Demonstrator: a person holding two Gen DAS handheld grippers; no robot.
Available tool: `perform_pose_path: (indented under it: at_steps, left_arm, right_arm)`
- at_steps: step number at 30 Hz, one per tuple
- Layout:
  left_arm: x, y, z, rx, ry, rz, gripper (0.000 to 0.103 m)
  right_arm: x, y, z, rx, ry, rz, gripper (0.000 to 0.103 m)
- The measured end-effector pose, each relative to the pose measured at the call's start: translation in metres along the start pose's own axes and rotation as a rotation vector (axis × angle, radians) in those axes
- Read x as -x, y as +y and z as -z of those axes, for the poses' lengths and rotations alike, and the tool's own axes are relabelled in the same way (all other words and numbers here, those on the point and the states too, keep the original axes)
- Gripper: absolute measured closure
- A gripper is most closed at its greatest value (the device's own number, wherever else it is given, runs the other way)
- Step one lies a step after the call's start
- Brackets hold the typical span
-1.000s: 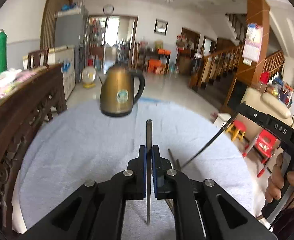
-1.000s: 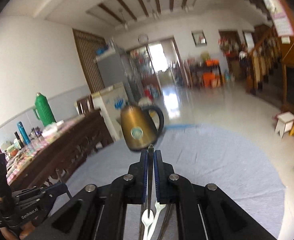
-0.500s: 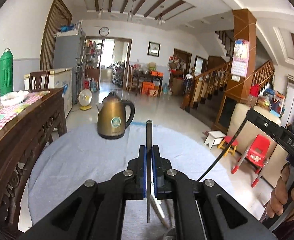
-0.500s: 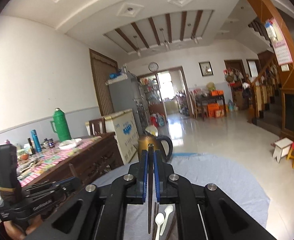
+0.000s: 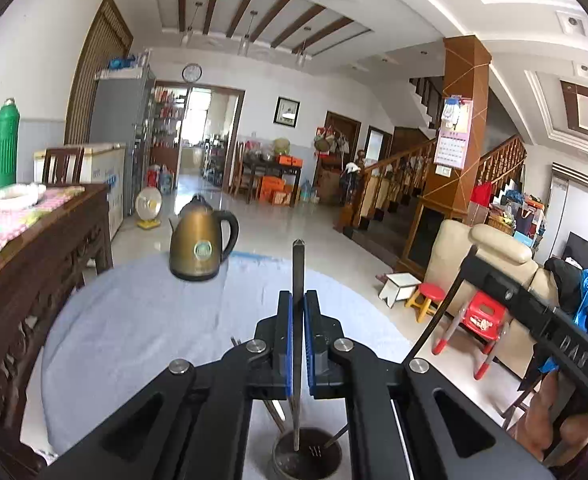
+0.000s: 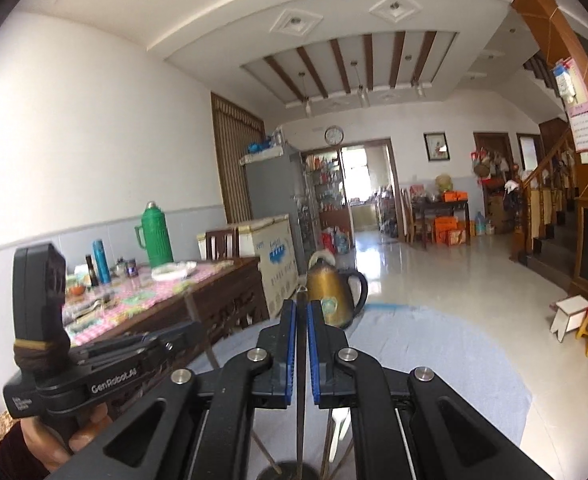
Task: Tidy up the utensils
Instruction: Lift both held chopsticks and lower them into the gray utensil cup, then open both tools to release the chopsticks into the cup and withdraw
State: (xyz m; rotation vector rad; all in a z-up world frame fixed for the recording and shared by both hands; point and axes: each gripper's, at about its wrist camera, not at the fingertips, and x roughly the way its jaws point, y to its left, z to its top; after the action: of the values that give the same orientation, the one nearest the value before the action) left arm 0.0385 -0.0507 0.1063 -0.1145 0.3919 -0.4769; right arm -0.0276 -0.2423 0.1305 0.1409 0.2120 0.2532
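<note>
Chopstick (image 5: 298,276) in the left gripper (image 5: 298,344) stands upright, clamped between the blue pads (image 5: 288,344) about midway along its length, its lower tip inside the dark round holder (image 5: 282,460) that sits directly below the jaws on the grey tablecloth (image 5: 134,320). A few other thin sticks lean inside the holder already. It looks like a thin, stiff, light metal rod; judged from its sheen, it is probably slick, so a mid-shaft pinch with flat pads seems right, and it should drop straight in once let go.

Further right of the holder, the right gripper (image 6: 301,344) is likewise closed on a second chopstick (image 6: 301,420), thin and dark, also near vertical, its lower end reaching toward the holder rim (image 6: 290,470) seen at the bottom of the right wrist view. Other sticks and what may be a pale spoon handle fan out around the holder there; details are hard to tell.

Beyond the holder, toward the far edge of the cloth, stands a bronze kettle (image 5: 200,248), well apart from the work. Neither rod looks fragile; the likelier trouble is one slipping sideways or knocking the light holder.
</note>
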Motion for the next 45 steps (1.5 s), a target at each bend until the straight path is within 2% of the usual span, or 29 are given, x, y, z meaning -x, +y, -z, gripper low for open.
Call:
perform_pose_path:
  at_steps: [9,17,18,19,20,21,22,23,24,28,33,38,40,45]
  left_arm:
    - [-0.023,0.013,0.033,0.039,0.122,-0.031,0.098]
    - [-0.025,0.01,0.045,0.021,0.164,-0.025,0.098]
    - [-0.024,0.01,0.046,0.022,0.163,-0.026,0.097]
    - [-0.023,0.011,0.046,0.022,0.167,-0.029,0.086]
    - [-0.022,0.012,0.047,0.027,0.171,-0.025,0.078]
    - [-0.02,0.015,0.047,0.035,0.167,-0.018,0.06]
    - [-0.017,0.016,0.046,0.041,0.155,-0.019,0.05]
    - [-0.011,0.017,0.045,0.041,0.128,-0.032,0.049]
    - [-0.008,0.019,0.045,0.037,0.117,-0.04,0.048]
    - [0.003,0.029,0.042,0.043,0.083,-0.086,0.046]
    - [0.009,0.057,0.045,0.117,0.071,-0.159,0.042]
    - [-0.001,0.082,0.054,0.172,0.129,-0.248,0.041]
    - [-0.007,0.089,0.058,0.199,0.159,-0.26,0.041]
    - [-0.022,0.108,0.07,0.248,0.23,-0.303,0.041]
  right_arm:
    - [-0.023,-0.023,0.048,-0.069,0.152,0.045,0.096]
    - [-0.025,-0.049,0.071,-0.171,0.223,0.03,0.095]
    - [-0.024,-0.053,0.072,-0.194,0.229,0.02,0.095]
    - [-0.022,-0.056,0.074,-0.208,0.227,0.013,0.094]
    - [-0.019,-0.061,0.074,-0.226,0.22,0.007,0.086]
    - [-0.016,-0.065,0.074,-0.242,0.21,0.004,0.079]
    - [-0.015,-0.066,0.073,-0.256,0.2,0.002,0.061]
    - [-0.012,-0.068,0.072,-0.271,0.184,0.002,0.039]
    - [-0.005,-0.074,0.072,-0.286,0.148,0.011,0.035]
    - [0.011,-0.089,0.068,-0.308,0.073,0.08,0.035]
    - [0.015,-0.119,0.076,-0.391,0.076,0.145,0.037]
    - [0.01,-0.145,0.085,-0.456,0.123,0.198,0.046]
    - [0.006,-0.153,0.091,-0.482,0.151,0.2,0.048]
    - [-0.002,-0.167,0.106,-0.523,0.207,0.212,0.049]
